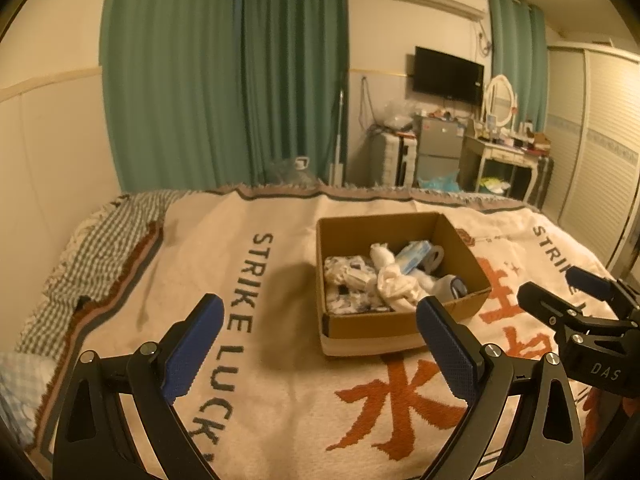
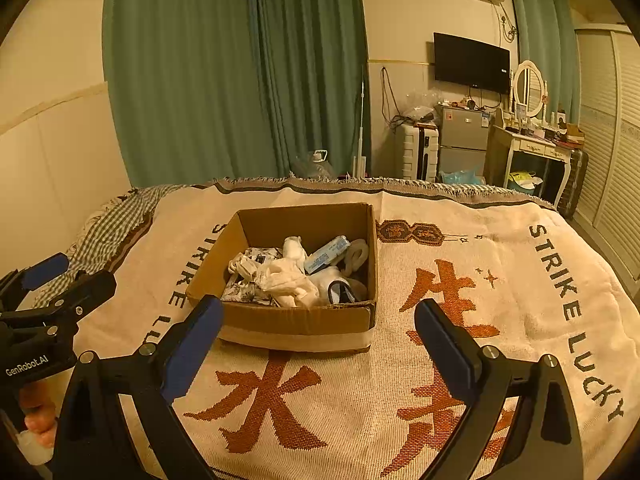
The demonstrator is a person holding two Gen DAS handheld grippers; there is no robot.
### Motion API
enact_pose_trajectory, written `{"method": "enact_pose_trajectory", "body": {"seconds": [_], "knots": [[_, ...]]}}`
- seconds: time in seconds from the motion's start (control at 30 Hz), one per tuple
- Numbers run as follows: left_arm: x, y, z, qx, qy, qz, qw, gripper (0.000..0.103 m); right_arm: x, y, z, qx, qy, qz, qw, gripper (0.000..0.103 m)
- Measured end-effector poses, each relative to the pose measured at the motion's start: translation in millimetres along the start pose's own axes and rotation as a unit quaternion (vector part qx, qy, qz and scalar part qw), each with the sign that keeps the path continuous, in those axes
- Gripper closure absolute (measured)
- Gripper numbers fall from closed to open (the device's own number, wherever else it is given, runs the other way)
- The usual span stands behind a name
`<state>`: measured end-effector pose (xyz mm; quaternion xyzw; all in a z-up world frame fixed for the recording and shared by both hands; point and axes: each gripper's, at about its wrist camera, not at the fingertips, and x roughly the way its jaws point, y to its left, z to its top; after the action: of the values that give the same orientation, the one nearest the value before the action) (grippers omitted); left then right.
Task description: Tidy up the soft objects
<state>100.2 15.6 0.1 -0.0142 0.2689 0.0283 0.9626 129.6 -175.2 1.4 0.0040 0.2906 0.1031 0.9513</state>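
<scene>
Soft objects sit heaped in the open brown cardboard box (image 2: 296,312) in the middle of the cream woven bedspread with orange characters (image 2: 460,360): a crumpled white cloth bundle (image 2: 290,282) at the front, a blue-and-white patterned fabric piece (image 1: 348,304) at the left, a pale blue plastic-wrapped packet (image 2: 327,255) toward the back, and a white roll with a dark band (image 2: 340,290) at the front right. Nothing lies loose on the bedspread around the box, so most of the gathering looks done.

Your left gripper (image 1: 320,344) hovers above the bedspread just short of the box's near left corner, its blue-padded fingers spread wide and holding nothing. Your right gripper (image 2: 318,342) hangs in front of the box's near wall, likewise wide and empty.

Expect every piece to be light, limp and compressible. The cloth bundle will sag and may trail a loose end, so pinch it at a thick fold near its middle, not by an edge. The wrapped packet is probably slick; take it across its short width and close firmly. The roll is likely springy and best gripped across its body. The box itself is stiff but light and may slide on the fabric if you push its wall.
</scene>
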Motion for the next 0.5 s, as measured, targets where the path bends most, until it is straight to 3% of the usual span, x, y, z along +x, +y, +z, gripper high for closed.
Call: {"method": "enact_pose_trajectory", "body": {"seconds": [0.5], "knots": [[0.1,0.4,-3.5,0.005,-0.011,0.007,0.9999,0.005,2.6,0.4,0.2,0.008,0.005,-0.002,1.0,0.006]]}}
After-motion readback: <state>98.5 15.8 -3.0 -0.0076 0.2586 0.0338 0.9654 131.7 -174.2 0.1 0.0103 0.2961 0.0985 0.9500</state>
